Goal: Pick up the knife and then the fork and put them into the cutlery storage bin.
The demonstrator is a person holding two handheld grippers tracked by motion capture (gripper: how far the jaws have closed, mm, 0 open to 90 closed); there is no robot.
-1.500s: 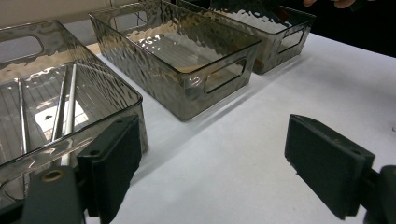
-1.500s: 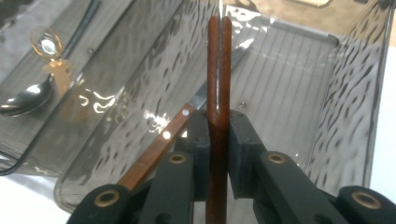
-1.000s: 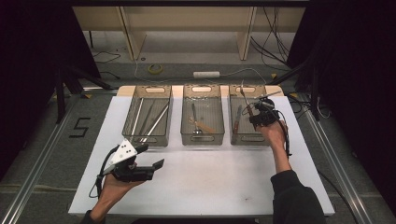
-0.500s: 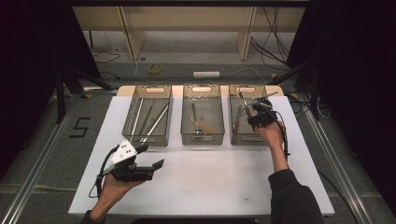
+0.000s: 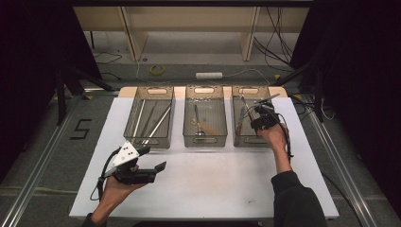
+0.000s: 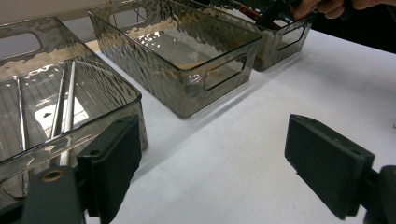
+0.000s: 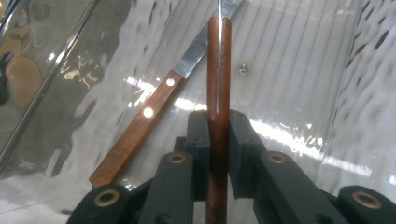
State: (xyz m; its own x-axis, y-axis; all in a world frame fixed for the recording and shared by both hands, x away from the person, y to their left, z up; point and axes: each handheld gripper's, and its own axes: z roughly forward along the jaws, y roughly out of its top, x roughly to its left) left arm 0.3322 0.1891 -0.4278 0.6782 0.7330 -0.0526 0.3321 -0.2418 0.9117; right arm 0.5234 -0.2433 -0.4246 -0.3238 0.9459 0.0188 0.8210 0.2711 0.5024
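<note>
High view overhead facing forward, gripper views close, sharing right bin [image 5: 249, 118].

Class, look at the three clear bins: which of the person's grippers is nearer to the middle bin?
Left. The left gripper hovers open just in front of the middle bin; the right gripper is over the right bin, clamping a wooden-handled knife.

Right gripper [image 7: 218, 154]: two black jaws clamped on the upright brown wooden handle of a knife [image 7: 219, 70]. Second wooden-handled, riveted steel knife [image 7: 149, 121] lying diagonally beside it. Both over the ribbed floor of a clear plastic bin [image 7: 299, 70].
</note>
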